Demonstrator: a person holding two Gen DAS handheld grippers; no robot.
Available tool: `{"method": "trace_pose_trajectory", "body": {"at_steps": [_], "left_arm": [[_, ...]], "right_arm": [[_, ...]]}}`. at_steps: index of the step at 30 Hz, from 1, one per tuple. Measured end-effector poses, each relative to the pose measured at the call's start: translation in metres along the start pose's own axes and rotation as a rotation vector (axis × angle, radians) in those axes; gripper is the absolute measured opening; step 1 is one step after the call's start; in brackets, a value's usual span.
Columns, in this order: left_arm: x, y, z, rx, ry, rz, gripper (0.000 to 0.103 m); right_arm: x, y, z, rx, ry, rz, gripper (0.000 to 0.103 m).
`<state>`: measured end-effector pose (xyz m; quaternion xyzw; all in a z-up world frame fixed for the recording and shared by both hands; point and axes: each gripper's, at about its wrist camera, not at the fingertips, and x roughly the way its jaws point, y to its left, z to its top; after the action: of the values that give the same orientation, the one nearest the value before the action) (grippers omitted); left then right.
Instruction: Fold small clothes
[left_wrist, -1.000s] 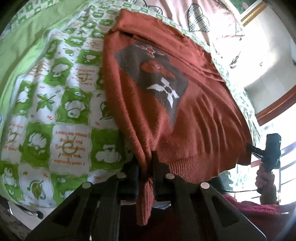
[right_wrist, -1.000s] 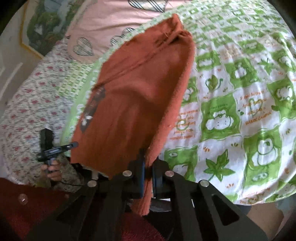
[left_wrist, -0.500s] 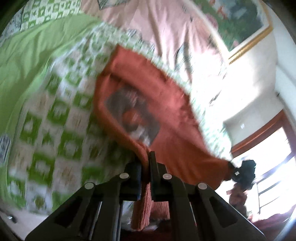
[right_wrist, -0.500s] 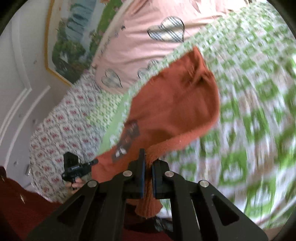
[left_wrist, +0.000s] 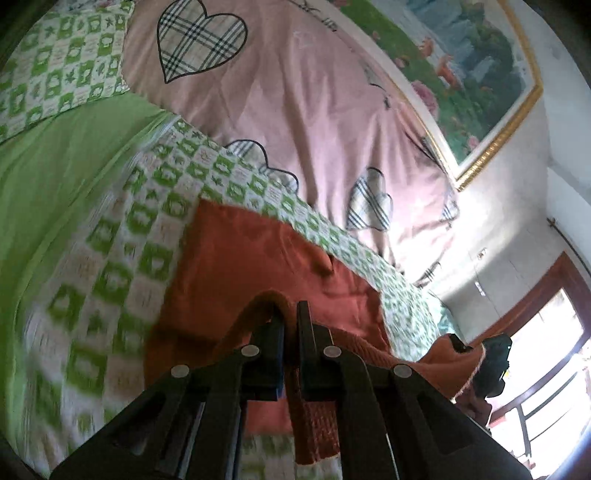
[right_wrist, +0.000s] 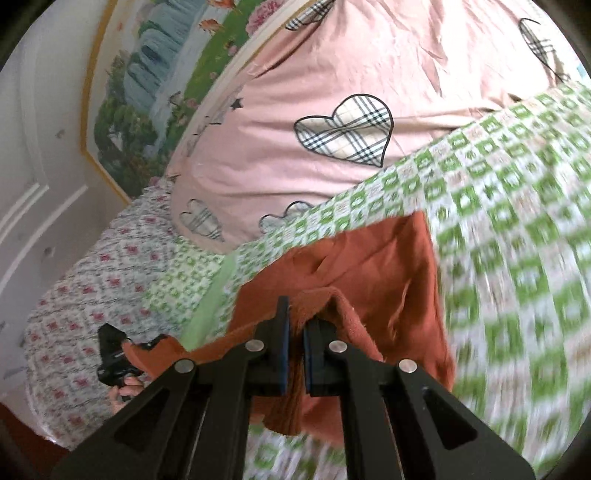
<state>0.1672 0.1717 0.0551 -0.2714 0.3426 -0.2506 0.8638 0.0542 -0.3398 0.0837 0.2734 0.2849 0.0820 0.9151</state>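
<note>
Big picture first: the bed (left_wrist: 92, 258) in its green-check cover fills both views, with the pink quilt (left_wrist: 295, 110) heaped along its head edge and a framed painting (left_wrist: 461, 74) on the wall behind. On the cover lies the sweater (left_wrist: 229, 266), rust-red, its far part flat near the quilt and its near hem up in the air. And that is the change: a second ago the sweater was spread long toward the head of the bed with its dark chest patch showing; now both hands have swung the hem up and forward, the patch has gone under, and plain knit faces up. That reads as the bottom-to-top fold going over, roughly halfway through. The left gripper (left_wrist: 291, 325) has its fingers pressed together on a hem corner, with ribbed cloth hanging down between them. The right gripper (right_wrist: 296, 325) does likewise, pinching the other corner, a fold of knit draped over its tip. Both views are smeared with motion. What remains, I'd judge, is laying the hem down square on the shoulders and letting go.
</note>
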Motion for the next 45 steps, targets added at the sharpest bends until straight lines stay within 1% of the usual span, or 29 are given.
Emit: {"method": "trace_pose_trajectory", "body": {"at_steps": [4,8,9,11,16,21,22,23,24,25,26,27,28,30,31,32,33,35,36,37,38,39,40,41,42,43,44,45], "left_arm": [[0.036,0.014,0.027,-0.009,-0.013,0.042,0.003],[0.075,0.045,0.046,-0.06,0.007,0.092,0.003],[0.083,0.052,0.048,-0.069,0.017,0.106,0.003],[0.103,0.065,0.052,-0.085,0.041,0.136,0.003],[0.139,0.087,0.061,-0.108,0.071,0.166,0.003],[0.167,0.1,0.062,-0.12,0.14,0.206,0.005],[0.165,0.1,0.06,-0.123,0.147,0.204,0.005],[0.161,0.099,0.058,-0.124,0.146,0.197,0.005],[0.153,0.095,0.054,-0.115,0.144,0.194,0.01],[0.146,0.091,0.05,-0.099,0.149,0.195,0.018],[0.138,0.084,0.044,-0.083,0.156,0.193,0.021],[0.128,0.074,0.035,-0.065,0.158,0.18,0.023],[0.121,0.065,0.027,-0.05,0.167,0.16,0.023],[0.115,0.039,0.006,0.002,0.202,0.111,0.025],[0.118,0.022,-0.006,0.042,0.229,0.082,0.03],[0.126,0.005,-0.019,0.087,0.268,0.062,0.033],[0.139,-0.011,-0.03,0.135,0.316,0.063,0.038],[0.165,-0.032,-0.045,0.206,0.384,0.068,0.038],[0.176,-0.038,-0.048,0.23,0.404,0.08,0.038],[0.19,-0.04,-0.051,0.252,0.427,0.108,0.038],[0.203,-0.04,-0.05,0.266,0.453,0.139,0.038],[0.213,-0.037,-0.046,0.267,0.47,0.155,0.034],[0.218,-0.035,-0.041,0.266,0.475,0.155,0.031],[0.223,-0.033,-0.033,0.262,0.481,0.152,0.03],[0.225,-0.031,-0.023,0.257,0.481,0.148,0.028],[0.227,-0.03,-0.014,0.265,0.468,0.165,0.029],[0.23,-0.027,-0.001,0.283,0.443,0.216,0.028],[0.232,-0.021,0.011,0.281,0.43,0.234,0.027]], "right_arm": [[0.035,-0.027,0.022,0.045,0.008,-0.033,0.007],[0.067,-0.055,0.034,0.073,0.035,-0.088,0.007],[0.072,-0.059,0.035,0.078,0.042,-0.097,0.007],[0.086,-0.074,0.036,0.094,0.063,-0.142,0.007],[0.104,-0.1,0.04,0.132,0.08,-0.186,0.007],[0.118,-0.11,0.04,0.151,0.121,-0.241,0.008],[0.116,-0.111,0.04,0.171,0.123,-0.237,0.009],[0.11,-0.112,0.039,0.188,0.114,-0.235,0.013],[0.105,-0.111,0.038,0.19,0.105,-0.242,0.017],[0.094,-0.108,0.037,0.182,0.082,-0.273,0.027],[0.082,-0.105,0.035,0.172,0.054,-0.302,0.035],[0.074,-0.102,0.034,0.167,0.037,-0.317,0.034],[0.064,-0.094,0.031,0.144,0.017,-0.333,0.035],[0.06,-0.074,0.025,0.083,0.02,-0.317,0.034],[0.066,-0.059,0.019,0.026,0.059,-0.279,0.034],[0.076,-0.046,0.013,-0.022,0.109,-0.248,0.034],[0.092,-0.031,0.003,-0.089,0.187,-0.215,0.034],[0.13,-0.001,-0.02,-0.241,0.349,-0.175,0.034],[0.14,0.005,-0.026,-0.281,0.385,-0.173,0.034],[0.155,0.012,-0.034,-0.334,0.434,-0.181,0.034],[0.167,0.014,-0.037,-0.365,0.465,-0.198,0.034],[0.173,0.013,-0.038,-0.381,0.477,-0.215,0.034],[0.181,0.009,-0.035,-0.399,0.489,-0.245,0.034],[0.187,0.002,-0.028,-0.415,0.491,-0.292,0.03],[0.189,-0.002,-0.024,-0.425,0.483,-0.325,0.03],[0.192,-0.011,-0.013,-0.424,0.461,-0.36,0.029],[0.192,-0.02,0.0,-0.396,0.422,-0.384,0.028],[0.19,-0.026,0.009,-0.369,0.395,-0.397,0.027]]}}
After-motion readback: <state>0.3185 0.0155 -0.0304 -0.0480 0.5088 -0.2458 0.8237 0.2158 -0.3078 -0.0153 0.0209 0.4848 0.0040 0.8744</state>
